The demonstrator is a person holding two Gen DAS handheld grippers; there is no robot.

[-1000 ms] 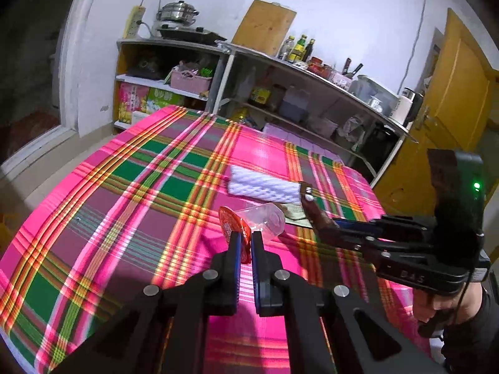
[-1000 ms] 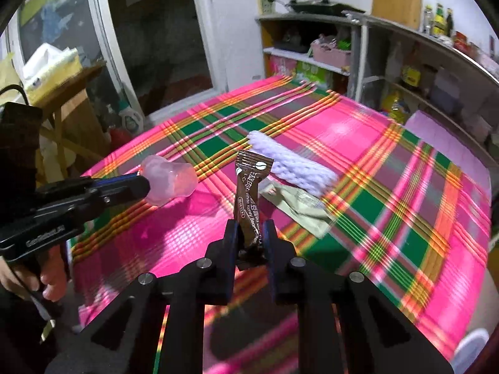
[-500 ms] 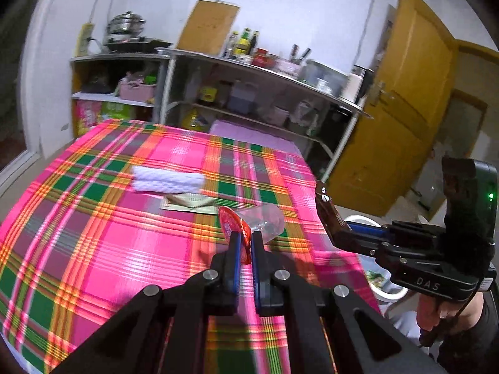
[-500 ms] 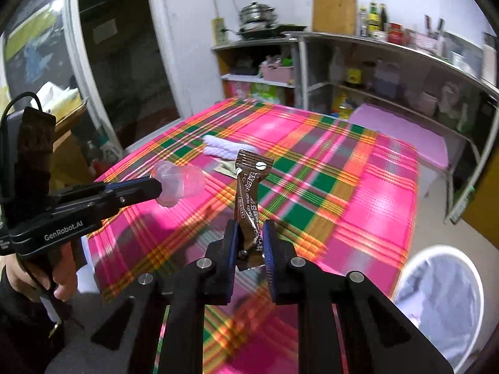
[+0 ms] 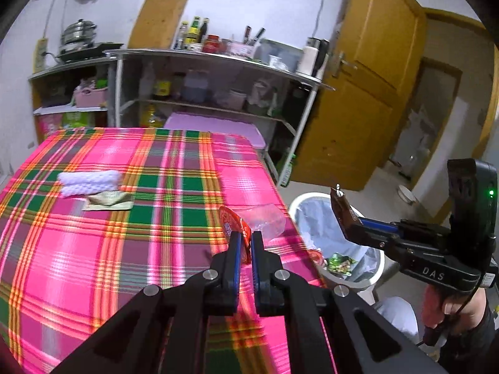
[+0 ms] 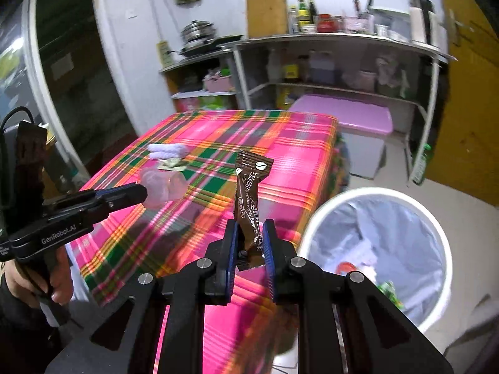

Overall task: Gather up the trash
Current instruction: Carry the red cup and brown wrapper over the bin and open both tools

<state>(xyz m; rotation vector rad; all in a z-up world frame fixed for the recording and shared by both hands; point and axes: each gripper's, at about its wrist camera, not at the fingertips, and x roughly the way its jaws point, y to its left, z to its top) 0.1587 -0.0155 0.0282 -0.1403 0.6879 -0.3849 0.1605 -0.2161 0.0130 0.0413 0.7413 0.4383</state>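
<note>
My left gripper [image 5: 244, 243] is shut on a clear plastic cup with a red peeled lid [image 5: 260, 221], held above the table's right edge; the cup also shows in the right wrist view [image 6: 160, 187]. My right gripper [image 6: 251, 243] is shut on a brown coffee sachet [image 6: 249, 193], held upright beside the table; it also shows in the left wrist view [image 5: 341, 212] over the bin. A white trash bin with a plastic liner [image 6: 389, 233] stands on the floor by the table, holding some wrappers [image 5: 340, 263].
The pink plaid table [image 5: 93, 249] bears a rolled white cloth [image 5: 90, 182] and a flat greenish packet [image 5: 109, 202]. Metal shelves with kitchenware [image 5: 202, 87] stand behind. A yellow door [image 5: 368, 93] is at the right.
Both grippers have swung right with their loads, away from the table's middle toward its right edge. The trash bin has come into view under the right gripper.
</note>
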